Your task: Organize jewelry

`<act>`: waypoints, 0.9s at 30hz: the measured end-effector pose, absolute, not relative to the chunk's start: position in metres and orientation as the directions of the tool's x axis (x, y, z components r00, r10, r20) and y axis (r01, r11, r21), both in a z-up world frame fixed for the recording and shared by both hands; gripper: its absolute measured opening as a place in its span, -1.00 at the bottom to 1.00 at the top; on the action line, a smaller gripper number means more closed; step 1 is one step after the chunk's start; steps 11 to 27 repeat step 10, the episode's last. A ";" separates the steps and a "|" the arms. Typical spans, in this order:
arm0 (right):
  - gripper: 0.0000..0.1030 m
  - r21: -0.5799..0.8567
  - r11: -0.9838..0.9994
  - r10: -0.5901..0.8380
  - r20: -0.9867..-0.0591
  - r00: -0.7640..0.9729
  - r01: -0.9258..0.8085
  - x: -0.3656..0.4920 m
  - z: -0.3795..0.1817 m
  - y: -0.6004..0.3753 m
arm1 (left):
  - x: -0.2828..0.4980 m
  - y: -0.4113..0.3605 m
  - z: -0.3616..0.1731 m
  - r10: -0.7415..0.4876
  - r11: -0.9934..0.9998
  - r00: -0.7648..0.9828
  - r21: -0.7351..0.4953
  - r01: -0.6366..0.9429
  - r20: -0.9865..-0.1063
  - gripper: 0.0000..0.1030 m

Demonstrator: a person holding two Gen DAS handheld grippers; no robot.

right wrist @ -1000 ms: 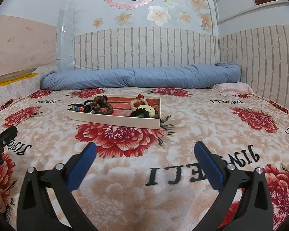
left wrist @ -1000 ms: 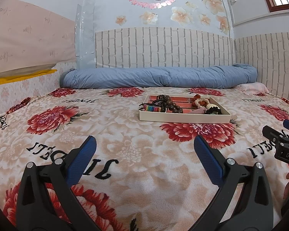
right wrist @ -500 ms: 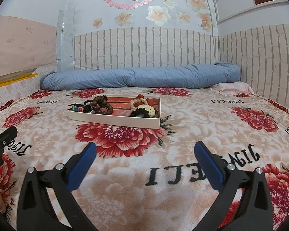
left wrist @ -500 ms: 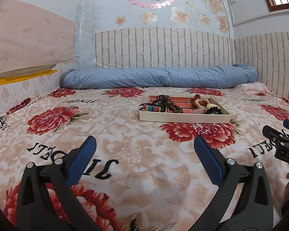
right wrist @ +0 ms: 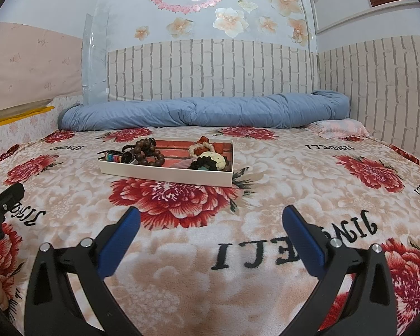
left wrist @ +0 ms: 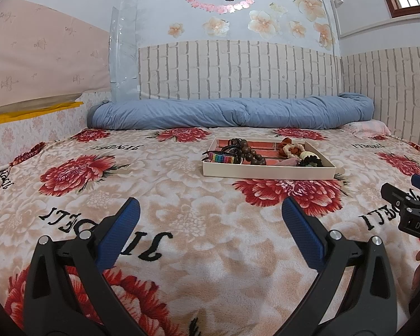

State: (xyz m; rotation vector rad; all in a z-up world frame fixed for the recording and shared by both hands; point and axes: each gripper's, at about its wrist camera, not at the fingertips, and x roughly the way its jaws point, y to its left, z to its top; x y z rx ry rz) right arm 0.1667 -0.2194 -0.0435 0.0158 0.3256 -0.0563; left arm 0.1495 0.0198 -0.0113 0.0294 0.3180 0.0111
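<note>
A shallow white tray (left wrist: 266,172) with a red-orange floor sits mid-bed; it also shows in the right wrist view (right wrist: 165,173). In it lie a dark wooden bead bracelet (left wrist: 250,154) (right wrist: 148,152), a rainbow-striped clip (left wrist: 224,158) (right wrist: 113,157), a cream and red scrunchie (left wrist: 291,149) (right wrist: 203,147) and black hair ties (left wrist: 310,162) (right wrist: 201,164). My left gripper (left wrist: 210,212) is open and empty, low over the blanket, well short of the tray. My right gripper (right wrist: 210,218) is open and empty, likewise short of the tray. Each gripper shows at the edge of the other's view (left wrist: 406,204) (right wrist: 2,198).
The bed is covered by a floral blanket (left wrist: 182,196) with red flowers and black lettering. A rolled blue duvet (left wrist: 232,113) lies along the brick-pattern wall behind the tray. A pink pillow (left wrist: 369,127) sits at the back right. A padded side panel (left wrist: 28,134) borders the left.
</note>
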 end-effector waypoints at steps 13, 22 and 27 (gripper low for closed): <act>0.92 0.008 0.998 -0.053 -0.321 0.946 0.059 0.167 -0.043 -0.220 | 0.151 0.021 -0.010 0.017 1.000 0.948 0.026 -0.009 -0.319 0.90; 0.92 0.008 0.998 -0.053 -0.321 0.946 0.059 0.167 -0.043 -0.220 | 0.151 0.021 -0.010 0.017 1.000 0.948 0.026 -0.009 -0.319 0.90; 0.92 0.008 0.998 -0.053 -0.321 0.946 0.059 0.167 -0.043 -0.220 | 0.151 0.021 -0.010 0.017 1.000 0.948 0.026 -0.009 -0.319 0.90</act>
